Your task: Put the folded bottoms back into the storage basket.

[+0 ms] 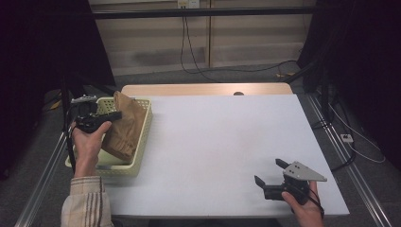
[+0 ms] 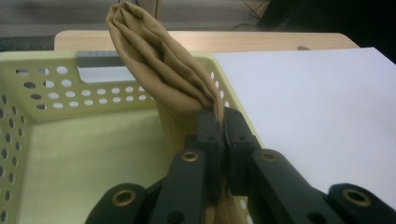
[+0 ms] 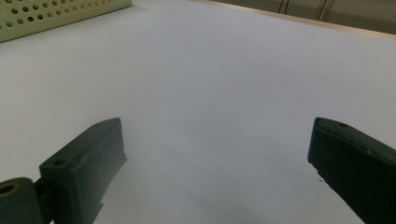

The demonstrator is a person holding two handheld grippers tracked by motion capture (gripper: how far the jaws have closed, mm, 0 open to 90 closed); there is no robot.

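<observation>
left gripper (image 2: 223, 122): we've got it clamped on the tan cloth (image 2: 159, 60)
cloth axis: runs up from the jaws, over the basket (image 2: 51, 84)
right gripper (image 3: 217, 154): wide open, empty, well apart

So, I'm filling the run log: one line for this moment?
left tool: shut on tan cloth | cloth: over basket | right tool: open, empty

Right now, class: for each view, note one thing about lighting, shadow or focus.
High view: dim room, dark sides, the white table brightest. Left gripper view: cloth sharp, near parts of the left tool soft. Right gripper view: right tool blurred, faint shadow under it.
</observation>
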